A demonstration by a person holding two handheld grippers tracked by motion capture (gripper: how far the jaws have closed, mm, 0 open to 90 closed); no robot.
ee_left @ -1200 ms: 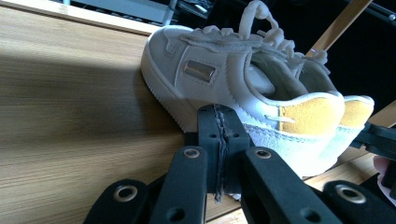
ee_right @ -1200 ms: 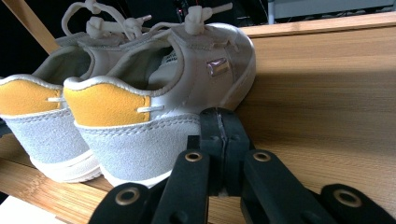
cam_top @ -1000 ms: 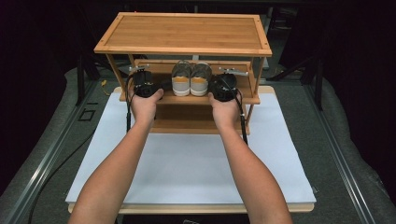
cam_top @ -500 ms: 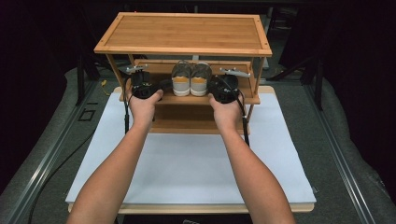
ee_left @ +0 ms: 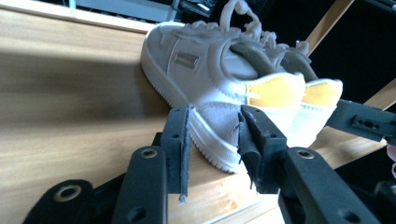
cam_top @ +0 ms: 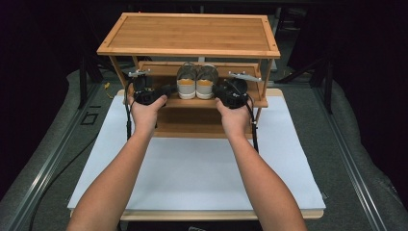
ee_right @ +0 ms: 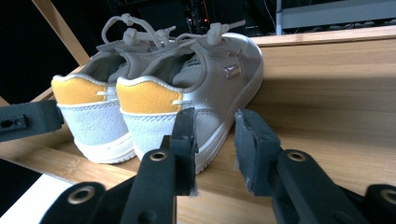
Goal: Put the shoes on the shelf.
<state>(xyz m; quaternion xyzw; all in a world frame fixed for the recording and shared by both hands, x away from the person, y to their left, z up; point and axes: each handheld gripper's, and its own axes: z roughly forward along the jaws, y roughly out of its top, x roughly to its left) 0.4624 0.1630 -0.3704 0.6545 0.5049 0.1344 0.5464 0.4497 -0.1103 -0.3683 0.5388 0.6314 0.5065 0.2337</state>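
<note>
So we've got a pair of small white sneakers [cam_top: 197, 83] with yellow heel tabs sitting side by side on the middle shelf of the bamboo shoe rack [cam_top: 190, 34], heels toward us. Left claw [ee_left: 212, 140] is at the left shoe's side, jaws narrowly parted around its sole edge but not clamped. Right claw [ee_right: 215, 140] sits parted beside the right shoe. Nothing's lifted yet, so we figure the grab is just starting.

A pair of small shoes [cam_top: 197, 82] (heels toward the camera) is flanked on a bamboo rack's [cam_top: 190, 33] middle shelf by the left gripper [cam_top: 148, 93] and right gripper [cam_top: 230, 94].
</note>
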